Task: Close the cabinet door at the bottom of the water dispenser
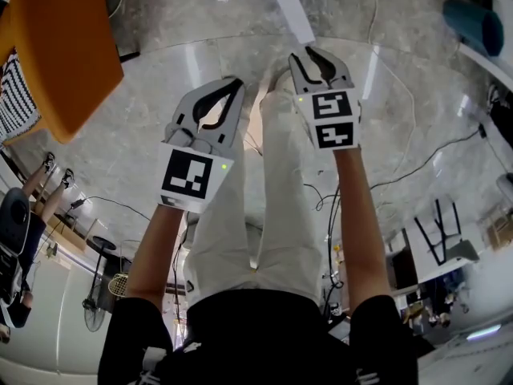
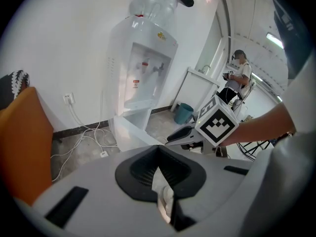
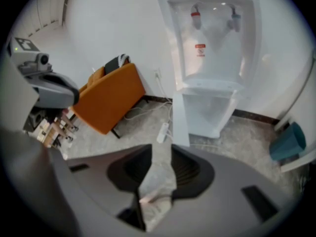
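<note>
Stone floor, one dispenser, one door

The water dispenser stands against the wall, with a bottle on its top. Its bottom cabinet door stands swung out into the room, at the left of the cabinet opening. A power strip lies on the floor just left of the door, and cables run to the wall. A chair sits further left and a bin to the dispenser's right. The left gripper and right gripper are side by side before the dispenser.
</note>
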Demonstrator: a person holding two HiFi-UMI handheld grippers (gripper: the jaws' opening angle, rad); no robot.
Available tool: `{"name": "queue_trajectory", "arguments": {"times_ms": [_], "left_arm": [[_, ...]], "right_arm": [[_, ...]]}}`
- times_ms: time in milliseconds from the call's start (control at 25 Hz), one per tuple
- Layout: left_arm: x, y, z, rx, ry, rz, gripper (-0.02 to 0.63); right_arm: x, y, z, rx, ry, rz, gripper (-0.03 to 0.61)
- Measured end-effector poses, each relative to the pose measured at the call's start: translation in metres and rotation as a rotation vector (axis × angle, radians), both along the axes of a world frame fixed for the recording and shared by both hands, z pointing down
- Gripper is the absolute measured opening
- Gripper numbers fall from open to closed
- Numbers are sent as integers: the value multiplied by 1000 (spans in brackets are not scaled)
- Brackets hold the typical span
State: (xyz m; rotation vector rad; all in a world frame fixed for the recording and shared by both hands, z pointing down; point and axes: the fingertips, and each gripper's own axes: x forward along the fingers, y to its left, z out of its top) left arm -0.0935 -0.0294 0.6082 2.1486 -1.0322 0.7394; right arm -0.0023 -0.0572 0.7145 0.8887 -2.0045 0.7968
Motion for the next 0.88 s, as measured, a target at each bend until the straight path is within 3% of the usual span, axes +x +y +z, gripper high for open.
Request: {"name": "queue_trajectory", "arguments": {"times_ms": [160,880], "left_arm": [[0,4,7,-9,-9,9,11],[1,19,39,-51,-20,24,11]], "right_arm": [[-3,-1,20,-49,-9,37,147],[1,13,80,-92,105,-39,172]]}}
